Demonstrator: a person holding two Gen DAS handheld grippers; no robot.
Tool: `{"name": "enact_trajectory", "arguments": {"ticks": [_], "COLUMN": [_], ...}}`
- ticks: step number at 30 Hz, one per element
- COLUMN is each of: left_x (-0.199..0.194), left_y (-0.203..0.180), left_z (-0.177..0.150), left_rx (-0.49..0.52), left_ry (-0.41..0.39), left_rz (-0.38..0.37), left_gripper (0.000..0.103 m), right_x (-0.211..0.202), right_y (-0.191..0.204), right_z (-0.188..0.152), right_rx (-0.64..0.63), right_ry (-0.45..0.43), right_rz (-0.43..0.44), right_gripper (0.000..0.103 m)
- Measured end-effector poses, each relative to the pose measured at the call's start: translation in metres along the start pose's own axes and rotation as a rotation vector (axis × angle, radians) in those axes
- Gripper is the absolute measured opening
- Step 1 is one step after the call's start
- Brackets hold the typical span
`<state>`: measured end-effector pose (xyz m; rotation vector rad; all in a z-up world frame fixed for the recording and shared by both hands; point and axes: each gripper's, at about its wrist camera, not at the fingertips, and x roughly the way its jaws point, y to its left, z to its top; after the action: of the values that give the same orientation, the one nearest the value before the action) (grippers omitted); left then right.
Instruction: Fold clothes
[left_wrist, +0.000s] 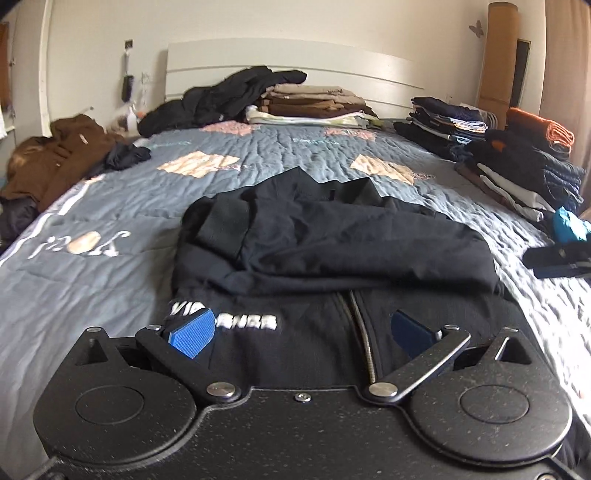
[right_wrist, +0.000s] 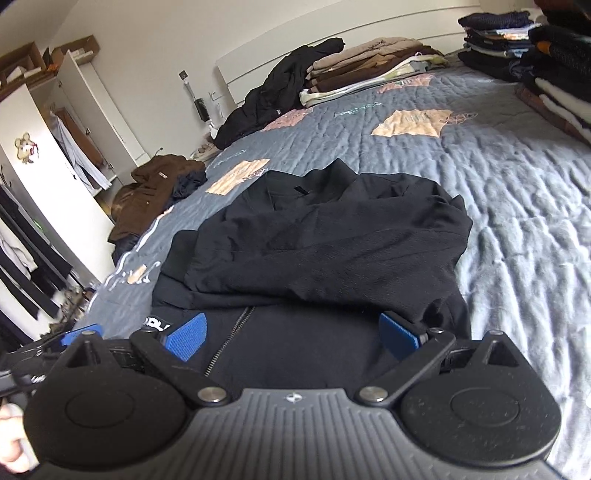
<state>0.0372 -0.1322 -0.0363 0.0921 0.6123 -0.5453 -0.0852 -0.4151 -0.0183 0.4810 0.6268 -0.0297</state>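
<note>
Black zip jacket (left_wrist: 332, 251) mid-bed (left_wrist: 110, 206), sleeves laid across chest, lower half flat; left claw (left_wrist: 303, 332) and right claw (right_wrist: 291, 336) both spread wide, empty, above hem; folded stacks (left_wrist: 517, 155) alongside; final fold seemingly remains

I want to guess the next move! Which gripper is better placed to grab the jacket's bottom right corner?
Probably the right gripper: it is open over the black jacket, its finger near the right edge. The left gripper sits over the zipper.
</note>
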Motion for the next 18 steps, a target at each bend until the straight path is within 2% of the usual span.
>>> {"name": "enact_trajectory", "arguments": {"ticks": [8,14,18], "left_x": [-0.046,-0.055,-0.073], "left_y": [0.013,0.008,0.0], "left_z": [-0.04,-0.047,-0.045], "left_rx": [-0.02,0.05,0.117], "left_ry": [-0.053,-0.037,-0.055], "left_rz": [0.004,0.017,-0.025], "left_gripper": [0.103,0.103,0.103], "right_x": [-0.03,-0.065,-0.085], "right_y": [0.027,0.05,0.063], "right_z": [-0.029,-0.073,-0.095], "right_rx": [-0.041,-0.12,-0.166], "right_ry": [0.001,-0.009,-0.024], "right_rz": [-0.033,-0.137,-0.193], "right_gripper": [0.1,0.1,0.1]}}
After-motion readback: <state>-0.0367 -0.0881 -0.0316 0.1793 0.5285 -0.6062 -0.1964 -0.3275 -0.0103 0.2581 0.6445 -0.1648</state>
